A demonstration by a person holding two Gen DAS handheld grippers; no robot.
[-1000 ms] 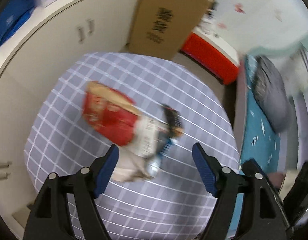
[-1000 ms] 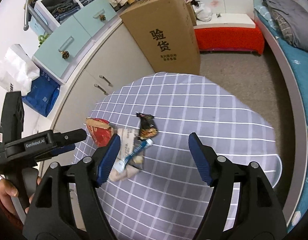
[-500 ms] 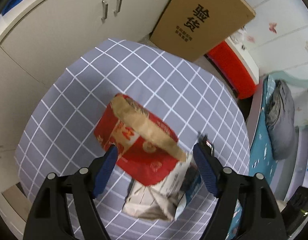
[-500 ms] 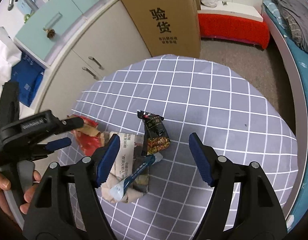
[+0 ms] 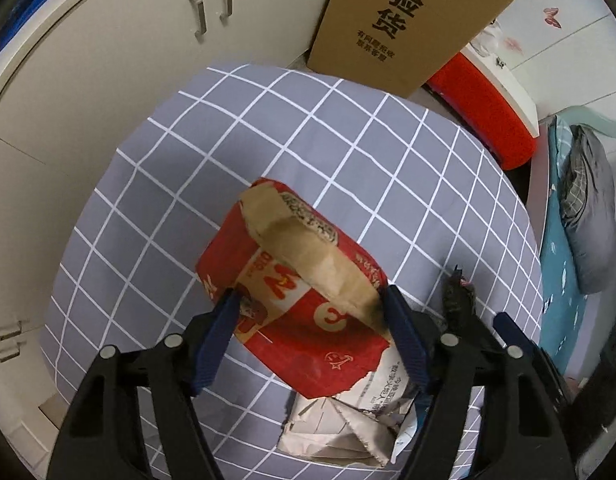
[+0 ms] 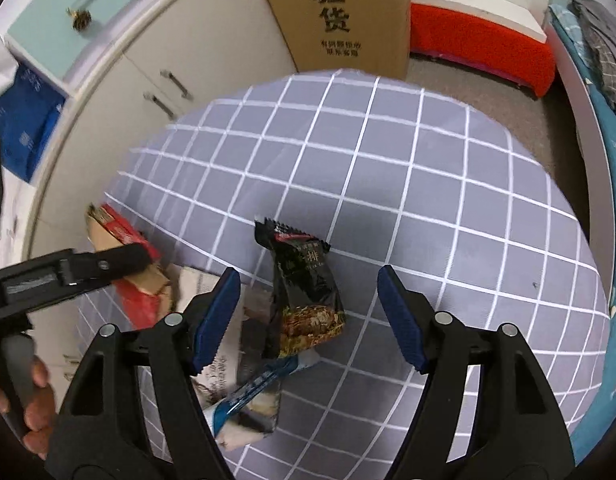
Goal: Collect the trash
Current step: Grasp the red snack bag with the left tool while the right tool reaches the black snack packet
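A crumpled red and brown paper bag point(image 5: 304, 292) lies on the checked tablecloth point(image 5: 347, 152); my left gripper point(image 5: 311, 300) is open with its fingers on either side of the bag. A black snack wrapper point(image 6: 304, 284) lies in the right wrist view between the fingers of my open right gripper point(image 6: 308, 284), which is above it. Under and beside the wrapper lie a white printed wrapper point(image 6: 212, 344) and a blue and white wrapper point(image 6: 248, 396). The red bag point(image 6: 128, 264) and the left gripper also show at the left of the right wrist view.
A tall cardboard box point(image 6: 339, 12) stands on the floor beyond the table. Beige cabinets point(image 5: 108, 48) run along the left. A red bench point(image 6: 479, 48) and a bed point(image 6: 599, 80) with grey bedding lie to the right.
My left gripper has come down around the red bag. My right gripper has moved closer and lower over the black wrapper.
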